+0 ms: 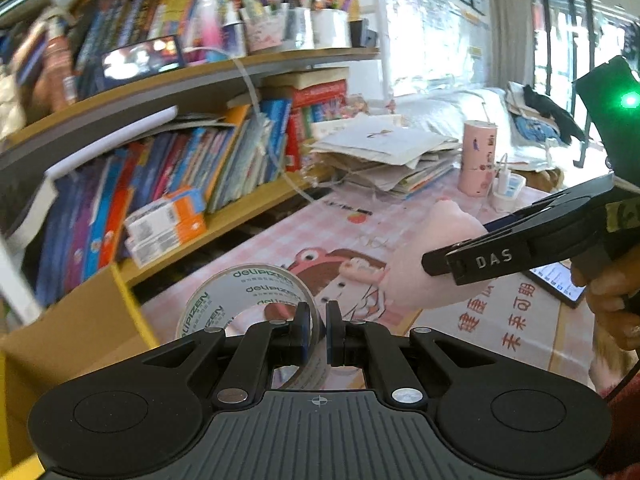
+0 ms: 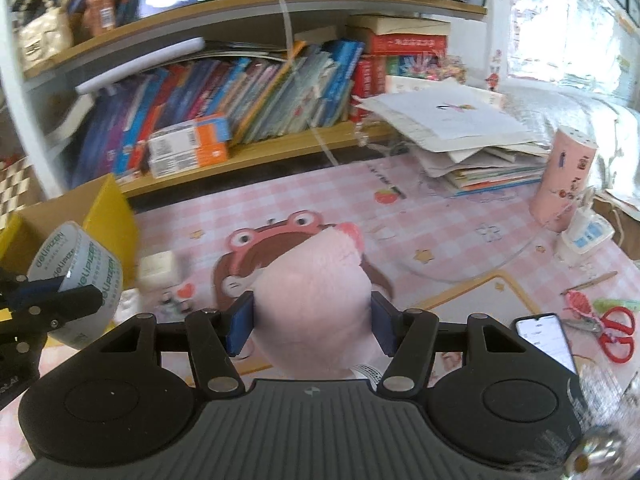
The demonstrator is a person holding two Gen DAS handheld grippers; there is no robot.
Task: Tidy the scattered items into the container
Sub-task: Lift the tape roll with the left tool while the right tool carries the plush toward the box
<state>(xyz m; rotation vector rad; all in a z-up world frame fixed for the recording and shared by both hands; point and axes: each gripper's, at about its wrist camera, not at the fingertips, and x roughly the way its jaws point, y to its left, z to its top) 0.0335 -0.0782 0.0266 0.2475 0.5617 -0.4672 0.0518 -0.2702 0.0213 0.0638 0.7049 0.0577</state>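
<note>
My left gripper [image 1: 318,330] has its jaws clamped on the wall of a clear tape roll [image 1: 256,304], held up off the tabletop [image 2: 460,216] just right of the yellow cardboard box [image 2: 108,208] at the near left. My right gripper [image 2: 312,326] squeezes a pink plush toy [image 2: 316,280] between its blue pads [image 2: 240,326], over the middle of the tabletop. Red scissors [image 2: 618,332] and a phone [image 2: 546,338] lie at the near right.

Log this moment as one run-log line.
left gripper: shut on tape roll | right gripper: shut on pink plush toy | cardboard box: at left, neither item in yet
</note>
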